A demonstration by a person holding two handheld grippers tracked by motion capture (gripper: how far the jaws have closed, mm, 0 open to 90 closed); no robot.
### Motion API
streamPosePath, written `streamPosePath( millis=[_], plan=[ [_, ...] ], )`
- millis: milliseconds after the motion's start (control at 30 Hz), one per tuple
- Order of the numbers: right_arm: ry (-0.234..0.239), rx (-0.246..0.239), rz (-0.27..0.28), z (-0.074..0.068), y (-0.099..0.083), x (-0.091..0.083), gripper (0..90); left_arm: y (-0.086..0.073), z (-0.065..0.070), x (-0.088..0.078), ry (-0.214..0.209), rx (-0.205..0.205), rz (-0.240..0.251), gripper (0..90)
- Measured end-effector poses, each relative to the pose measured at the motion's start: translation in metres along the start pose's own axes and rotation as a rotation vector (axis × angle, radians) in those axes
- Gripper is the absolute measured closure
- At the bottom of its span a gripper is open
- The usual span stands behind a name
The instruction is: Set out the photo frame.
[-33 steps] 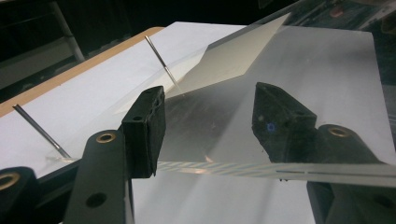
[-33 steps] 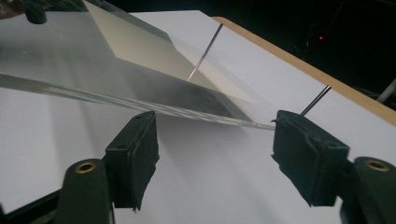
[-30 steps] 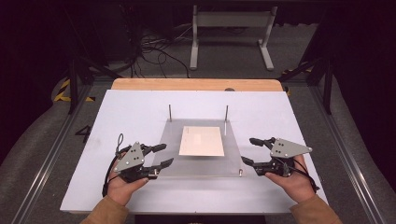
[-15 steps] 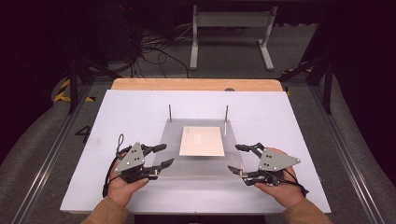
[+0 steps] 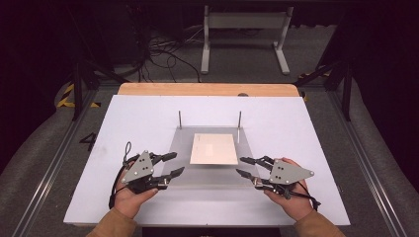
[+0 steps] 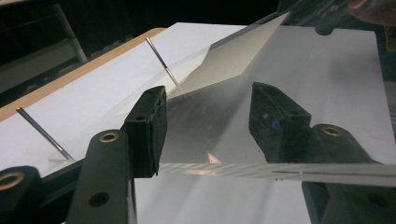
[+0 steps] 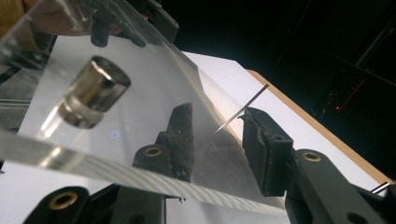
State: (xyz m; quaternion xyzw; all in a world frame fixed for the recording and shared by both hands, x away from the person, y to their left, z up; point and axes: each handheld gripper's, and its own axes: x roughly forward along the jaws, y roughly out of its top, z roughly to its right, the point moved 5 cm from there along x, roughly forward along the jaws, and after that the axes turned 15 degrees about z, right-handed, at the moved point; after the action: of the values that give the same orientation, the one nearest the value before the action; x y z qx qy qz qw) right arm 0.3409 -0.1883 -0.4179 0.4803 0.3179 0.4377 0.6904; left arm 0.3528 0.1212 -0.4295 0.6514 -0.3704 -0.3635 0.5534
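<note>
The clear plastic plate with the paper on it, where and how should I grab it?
Take the clear plate by its thin left and right edges, coming in level from each side, one jaw over and one under. It is flat and wide, and the paper lies loose in the middle.

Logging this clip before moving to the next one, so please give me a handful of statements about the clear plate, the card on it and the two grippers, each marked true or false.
1. A pale card lies flat on the clear acrylic plate. True.
2. Two thin metal pins stand at the plate's far edge. True.
3. The left gripper has lifted the card off the plate. False: the card lies on the plate, and this gripper's jaws straddle the plate's left edge.
4. The right gripper rests far from the plate on the white board. False: its jaws straddle the plate's right edge and have just been closing.
5. Both hands are at the plate's near side. True.
</note>
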Motion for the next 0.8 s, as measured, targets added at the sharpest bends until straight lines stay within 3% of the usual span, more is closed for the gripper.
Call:
streamPosePath(
  millis=[300,800],
  plan=[
    [-0.015,-0.003,0.016,0.008,0.007,0.002,61.9,0.008,-0.005,0.001,0.022,0.009,0.033,48.4],
    [-0.066,-0.035,0.054,0.035,0.03,0.012,62.3,0.035,-0.023,0.01,0.109,0.032,0.09,49.4]
  ],
)
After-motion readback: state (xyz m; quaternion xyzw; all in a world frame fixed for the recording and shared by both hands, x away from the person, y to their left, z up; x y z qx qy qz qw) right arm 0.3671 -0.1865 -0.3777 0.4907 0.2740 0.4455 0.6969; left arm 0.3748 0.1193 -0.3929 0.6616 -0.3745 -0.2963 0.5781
